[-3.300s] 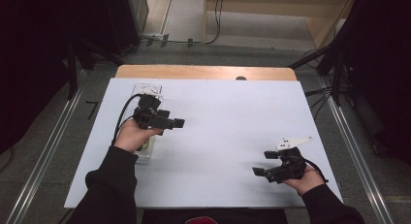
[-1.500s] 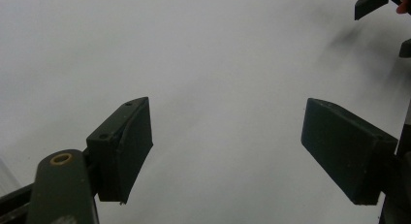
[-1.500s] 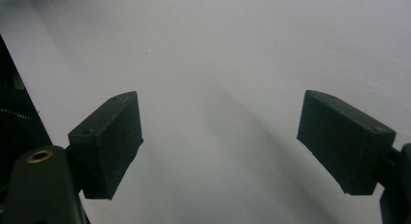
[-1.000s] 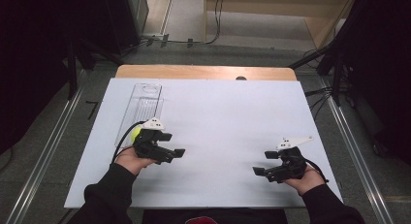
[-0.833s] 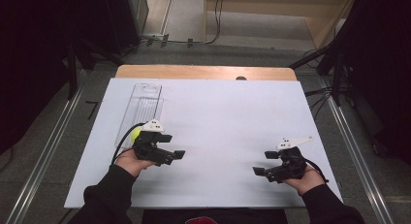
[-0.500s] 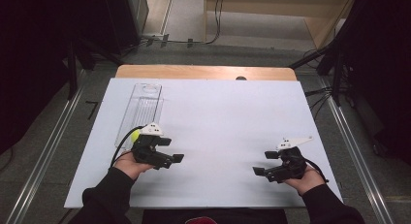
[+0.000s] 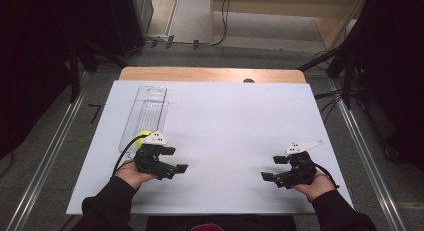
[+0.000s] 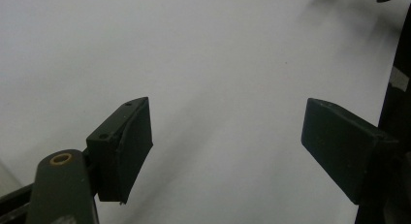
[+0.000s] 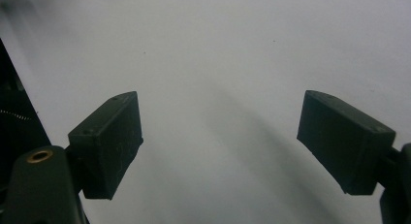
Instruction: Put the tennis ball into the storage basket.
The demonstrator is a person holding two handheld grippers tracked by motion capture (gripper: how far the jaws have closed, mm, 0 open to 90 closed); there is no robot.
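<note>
The left gripper (image 7: 172, 161) has its two black jaws spread wide with nothing between them; in the left gripper view the flat pads (image 8: 127, 149) frame bare white surface and touch nothing. The right gripper (image 7: 272, 168) is likewise spread wide and empty; in the right gripper view its pads (image 9: 109, 144) stand apart over the same plain white surface. Both grippers sit low over the near part of the white table top (image 7: 225, 121), well apart from each other, each held in a hand with a dark sleeve behind it.

The long clear plastic rectangular tray (image 7: 146, 111) lies on the left part of the table, running away from the person; a small yellow-green ball (image 7: 143, 136) shows at its near end, just behind the left gripper; whether the ball lies inside the tray or beside its end cannot be told.
</note>
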